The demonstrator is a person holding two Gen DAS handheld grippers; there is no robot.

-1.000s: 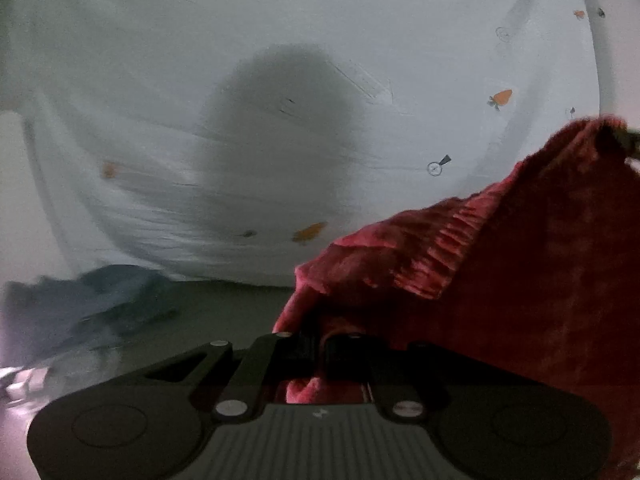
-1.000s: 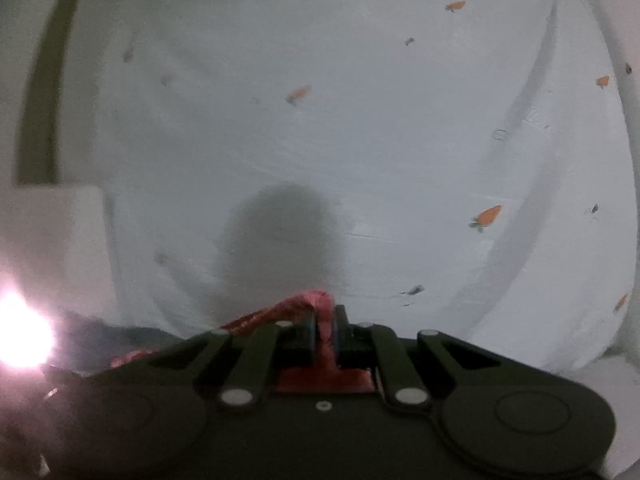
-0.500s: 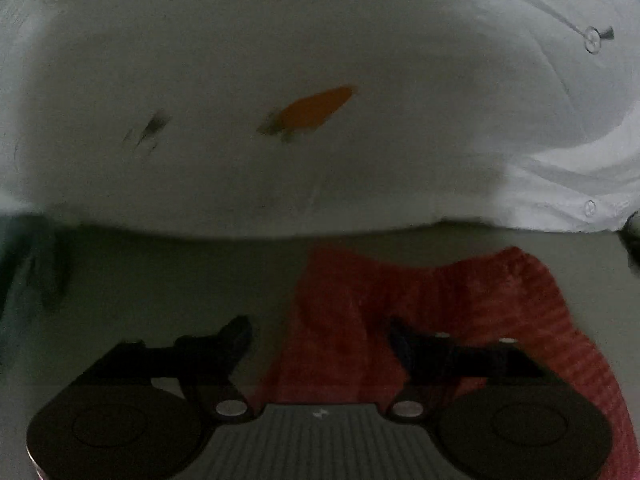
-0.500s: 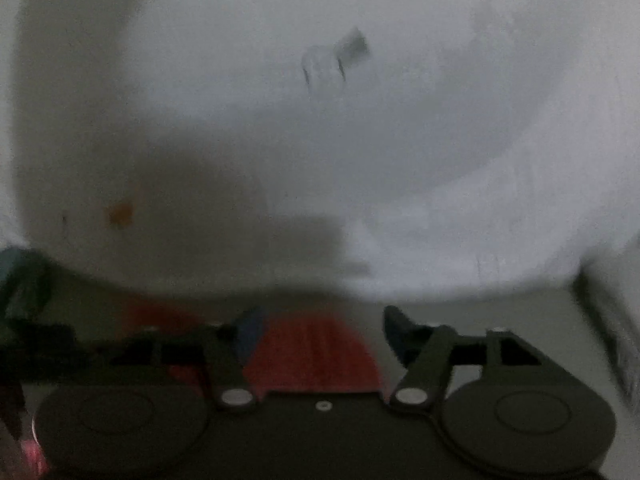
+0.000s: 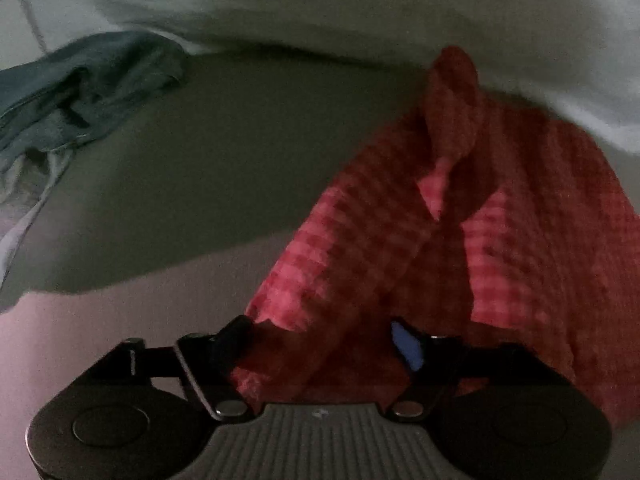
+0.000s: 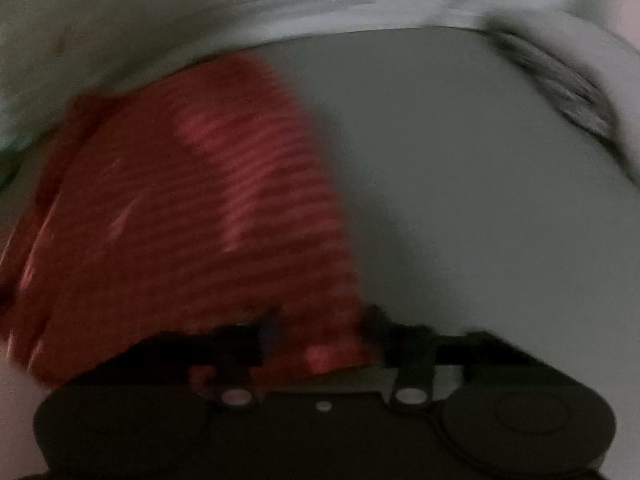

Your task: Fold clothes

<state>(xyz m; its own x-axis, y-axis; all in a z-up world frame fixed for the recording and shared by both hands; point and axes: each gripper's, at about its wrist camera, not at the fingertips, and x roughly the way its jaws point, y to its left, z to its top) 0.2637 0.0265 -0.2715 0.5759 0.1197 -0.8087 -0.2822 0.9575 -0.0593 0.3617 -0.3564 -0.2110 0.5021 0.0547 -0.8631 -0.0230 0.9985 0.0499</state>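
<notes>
Beside the white sheet (image 5: 280, 4), both grippers (image 5: 324, 344) (image 6: 320, 340) were closing around the red cloth (image 5: 500, 220), neither visibly clamped; matching edge grips would suit best.

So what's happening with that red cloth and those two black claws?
A person is folding laundry with a handheld claw in each hand. Both are low over the red cloth on the grey surface. The left claw is open astride its near edge; the right claw has just been closing on another edge. A blue garment lies aside.
</notes>
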